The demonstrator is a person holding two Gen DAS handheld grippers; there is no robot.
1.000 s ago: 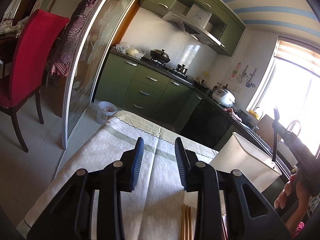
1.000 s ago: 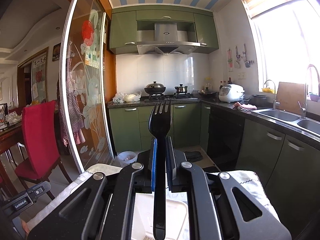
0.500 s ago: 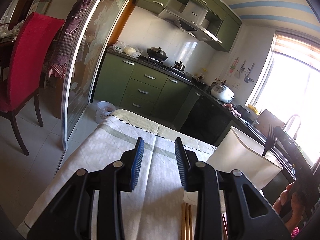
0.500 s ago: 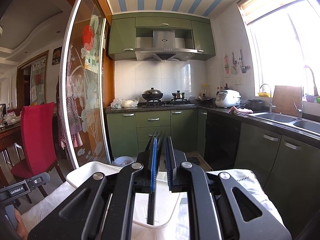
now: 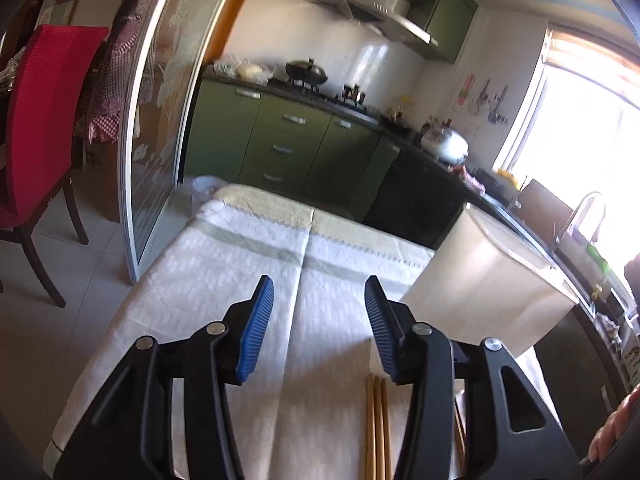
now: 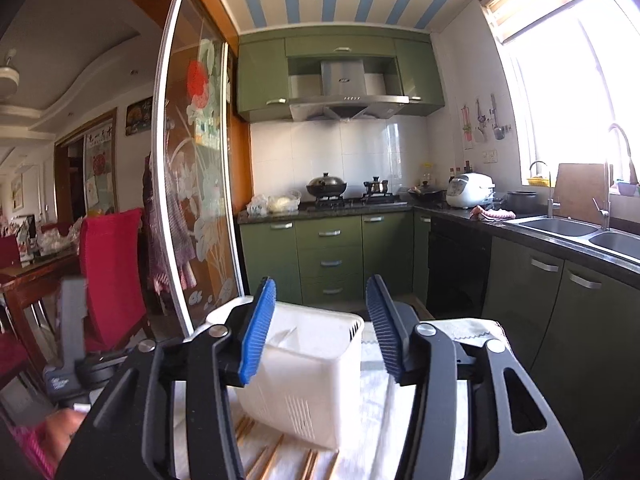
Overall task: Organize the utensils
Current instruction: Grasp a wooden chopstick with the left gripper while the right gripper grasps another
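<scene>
My right gripper is spreading, nothing between the pads — white utensil caddy sits on the tablecloth just ahead, 12 o'clock. Left gripper also opening, empty; chopsticks at its 5 o'clock, caddy at 2.

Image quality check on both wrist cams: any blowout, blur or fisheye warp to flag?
Left wrist view: the window is blown out to white, the far kitchen is soft with motion blur, and the sliding door frame bows from fisheye warp. Right wrist view: the window is also overexposed, the white utensil holder and the other gripper at the left edge are smeared; the stove wall stays sharp.
</scene>
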